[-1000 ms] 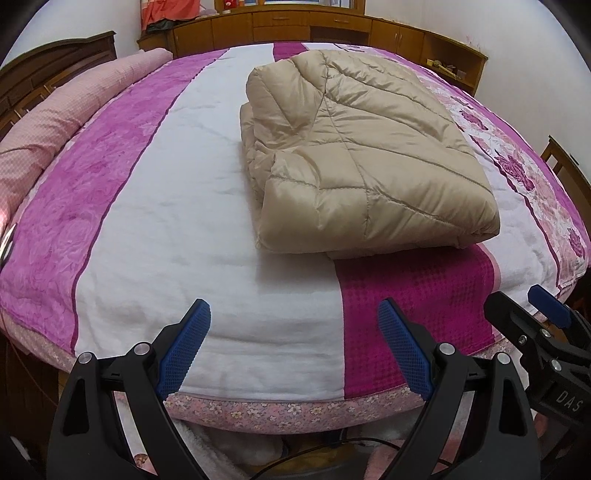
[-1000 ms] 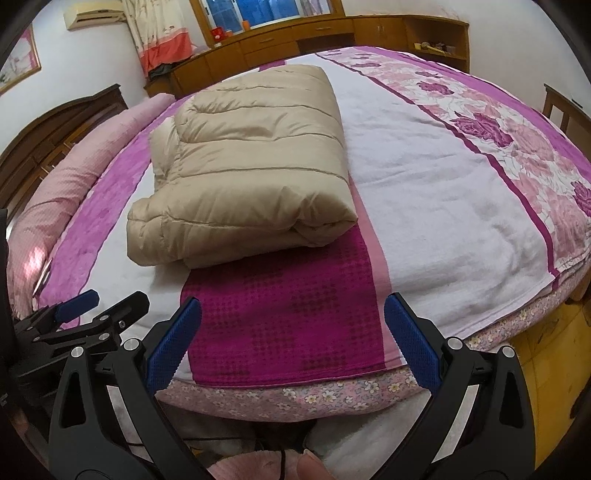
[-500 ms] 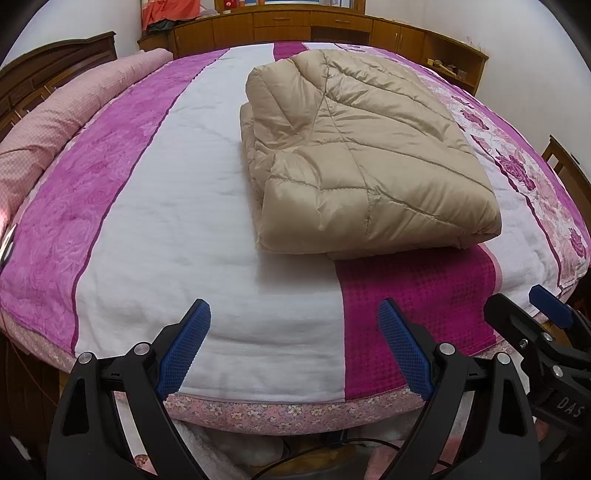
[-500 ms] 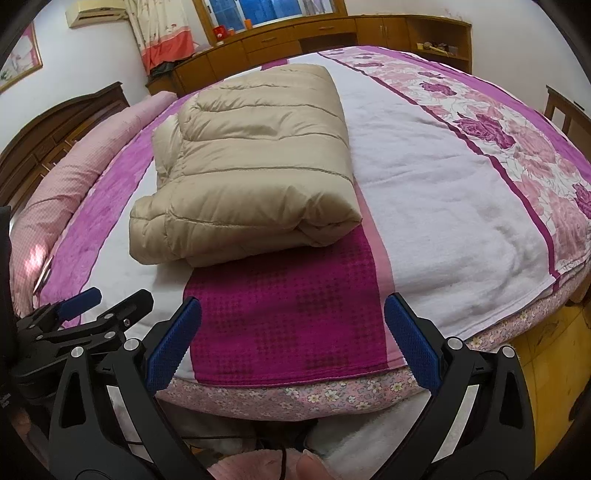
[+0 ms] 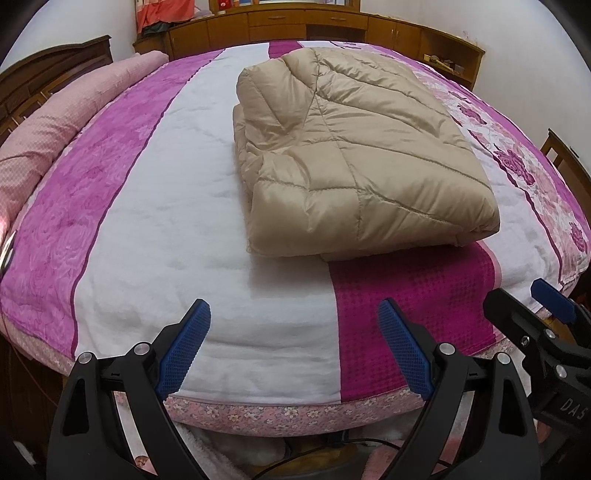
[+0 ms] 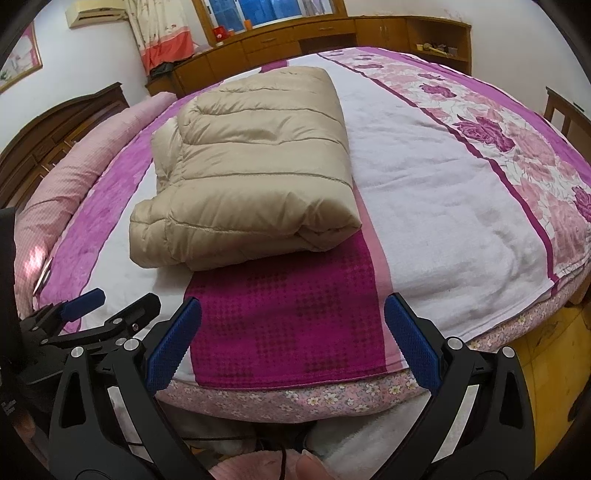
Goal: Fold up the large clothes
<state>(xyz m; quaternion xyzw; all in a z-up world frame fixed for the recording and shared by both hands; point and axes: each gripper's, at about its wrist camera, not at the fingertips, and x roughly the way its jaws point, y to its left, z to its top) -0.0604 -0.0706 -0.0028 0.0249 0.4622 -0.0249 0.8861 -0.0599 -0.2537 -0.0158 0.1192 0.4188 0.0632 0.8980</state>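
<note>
A beige quilted down jacket [image 5: 354, 155] lies folded into a thick bundle on the bed [image 5: 155, 236]; it also shows in the right wrist view [image 6: 251, 170]. My left gripper [image 5: 293, 343] is open and empty, held off the bed's front edge, short of the jacket. My right gripper [image 6: 291, 343] is open and empty, also off the front edge. The right gripper shows at the right edge of the left wrist view [image 5: 532, 314]. The left gripper shows at the left of the right wrist view [image 6: 99, 314].
A pink and white bedspread [image 6: 443, 192] covers the bed, with a magenta patch [image 6: 288, 310] near the front edge. A pink bolster [image 5: 48, 129] lies along the left. Wooden cabinets [image 5: 303, 22] stand behind, and a wooden bed frame post [image 6: 565, 114] at right.
Both grippers have drifted very slightly relative to the bed. The jacket has not moved.
</note>
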